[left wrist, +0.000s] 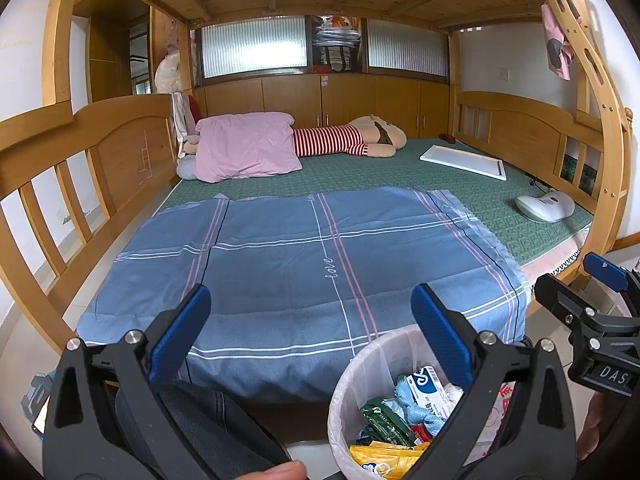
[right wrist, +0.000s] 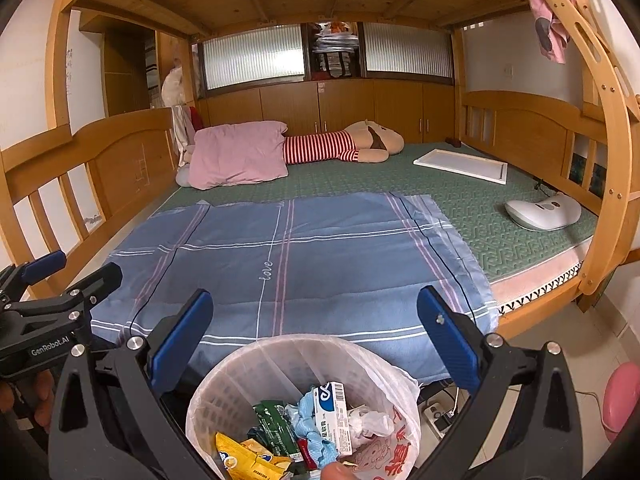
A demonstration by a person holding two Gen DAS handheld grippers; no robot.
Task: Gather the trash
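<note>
trash, namely a white and blue cardboard box (right wrist: 334, 416), green foil wrapper (right wrist: 274, 420), yellow snack packet (right wrist: 248, 458) and crumpled light blue cloth (right wrist: 310, 412), lies inside a white perforated plastic bin (right wrist: 240, 376) lined with a thin bag, standing on the floor at the near edge of the wooden bunk bed (right wrist: 520, 320). left gripper (left wrist: 310, 332) and right gripper (right wrist: 316, 336) both have blue-padded jaws spread apart, holding nothing, above the bin and the blue plaid sheet (right wrist: 320, 256).

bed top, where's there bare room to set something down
The blue plaid sheet is bare across its whole spread. A green mattress strip lies free between that sheet and the pink pillow. It's tighter on the right, near the white board and white device.
</note>
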